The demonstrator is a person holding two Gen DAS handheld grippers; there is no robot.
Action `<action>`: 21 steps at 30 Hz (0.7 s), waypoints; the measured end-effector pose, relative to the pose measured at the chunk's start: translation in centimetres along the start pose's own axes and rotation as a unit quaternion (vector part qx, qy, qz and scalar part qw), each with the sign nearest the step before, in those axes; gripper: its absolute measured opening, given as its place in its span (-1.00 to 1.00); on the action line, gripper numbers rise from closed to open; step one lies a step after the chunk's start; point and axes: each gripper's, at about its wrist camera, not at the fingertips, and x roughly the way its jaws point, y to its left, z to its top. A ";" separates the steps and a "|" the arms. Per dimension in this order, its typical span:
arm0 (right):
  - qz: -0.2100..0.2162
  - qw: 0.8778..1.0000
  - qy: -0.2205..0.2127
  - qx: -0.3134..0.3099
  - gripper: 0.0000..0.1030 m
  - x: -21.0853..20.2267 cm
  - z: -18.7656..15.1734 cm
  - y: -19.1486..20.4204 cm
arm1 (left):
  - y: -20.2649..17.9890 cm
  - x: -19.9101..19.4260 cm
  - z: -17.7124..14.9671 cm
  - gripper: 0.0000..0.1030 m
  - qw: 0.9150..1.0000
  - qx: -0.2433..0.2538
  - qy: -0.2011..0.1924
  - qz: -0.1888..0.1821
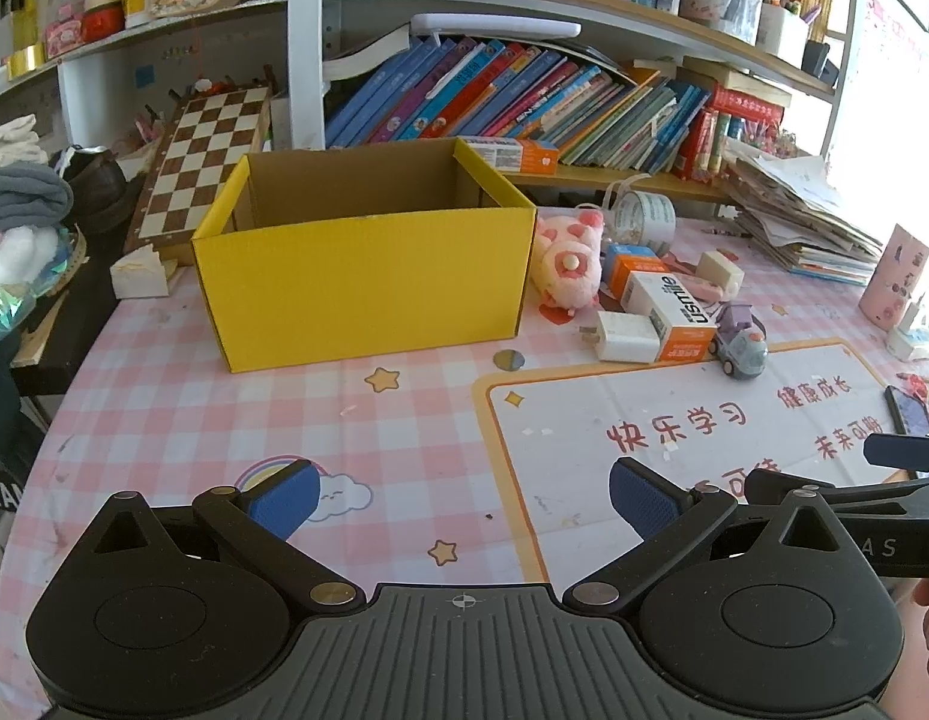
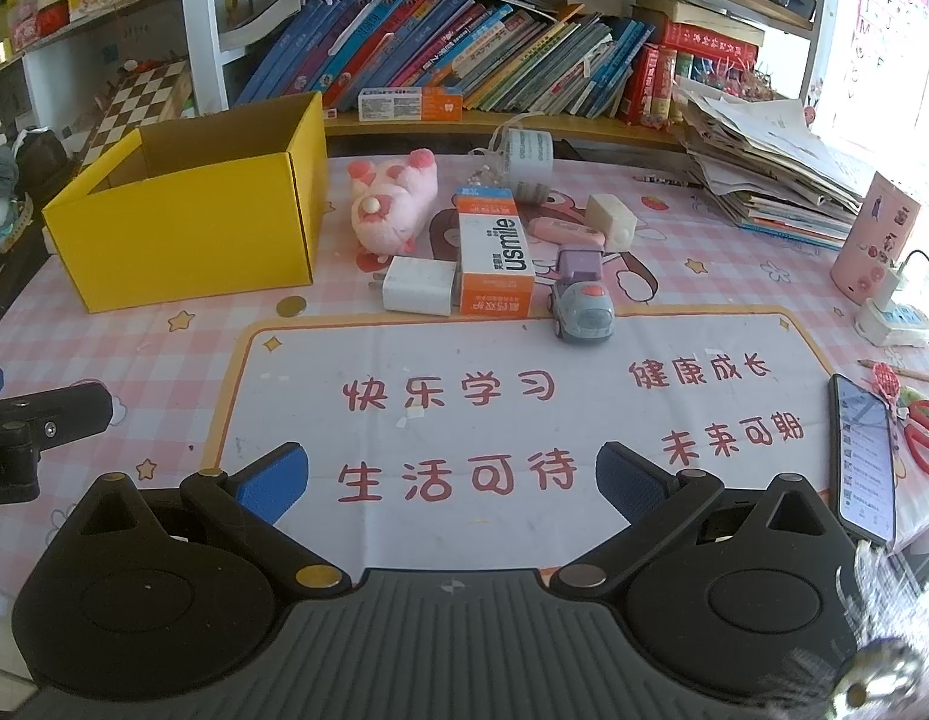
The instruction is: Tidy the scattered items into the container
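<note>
You have not started: both grippers, left (image 1: 464,501) and right (image 2: 452,480), hover with fingers wide apart, holding nothing. The box (image 2: 188,228) looks empty. Next, reach for the charger (image 2: 417,285), nearest it.

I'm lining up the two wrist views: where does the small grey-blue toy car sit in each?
Left wrist: small grey-blue toy car, right of centre, beside the orange-and-white usmile box.
Right wrist: same car, centre-right, right of that box.
Shared landmark: open yellow cardboard box.
</note>
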 end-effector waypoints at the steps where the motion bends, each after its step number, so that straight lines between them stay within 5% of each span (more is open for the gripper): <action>1: 0.000 1.000 0.000 0.000 1.00 0.0 0.0 0.0 | 0.0 0.0 0.0 1.00 1.000 0.000 0.000 0.000; 21: -0.001 1.000 0.003 0.001 1.00 0.0 0.0 -0.3 | -0.4 0.1 0.1 1.00 1.000 0.003 0.002 0.000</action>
